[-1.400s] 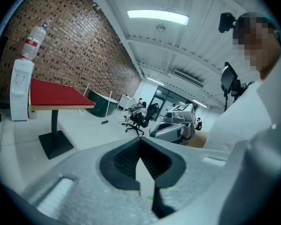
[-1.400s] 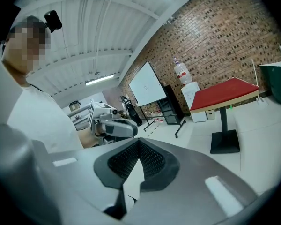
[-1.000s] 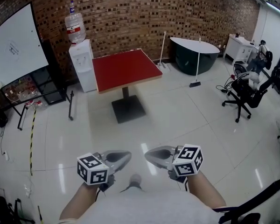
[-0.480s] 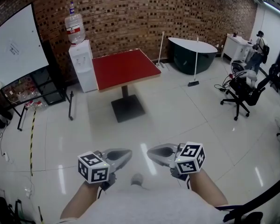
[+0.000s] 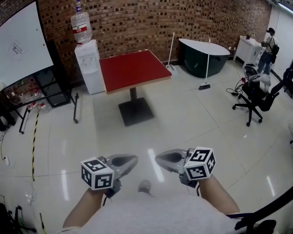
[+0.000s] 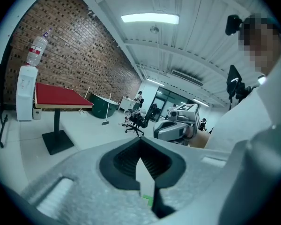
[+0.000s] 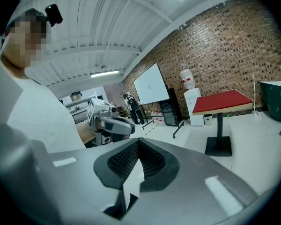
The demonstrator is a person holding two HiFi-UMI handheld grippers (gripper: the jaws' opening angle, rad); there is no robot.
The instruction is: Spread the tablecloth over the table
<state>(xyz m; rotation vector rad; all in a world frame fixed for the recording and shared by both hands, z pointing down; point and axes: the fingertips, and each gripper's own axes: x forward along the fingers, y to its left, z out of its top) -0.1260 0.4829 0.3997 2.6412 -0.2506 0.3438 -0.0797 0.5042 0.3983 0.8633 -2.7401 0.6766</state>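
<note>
A square table (image 5: 134, 69) with a red top and a black pedestal stands across the room by the brick wall; it also shows in the left gripper view (image 6: 61, 96) and the right gripper view (image 7: 222, 102). No loose cloth shows in any view. Both grippers hang close to my body, tips turned toward each other. My left gripper (image 5: 132, 161) is shut with nothing in it, and so is my right gripper (image 5: 158, 159). Each gripper's camera sees the other: the right gripper (image 6: 175, 128), the left gripper (image 7: 110, 123).
A water dispenser (image 5: 89, 67) stands left of the table and a whiteboard (image 5: 17, 48) further left. A dark half-round desk (image 5: 203, 55), a broom (image 5: 206, 67) and an office chair (image 5: 256, 99) stand at the right. A person (image 5: 267, 48) is at the far right.
The grippers have stayed where they were. The room has shifted slightly in the head view, and a person has come into sight at the far right.
</note>
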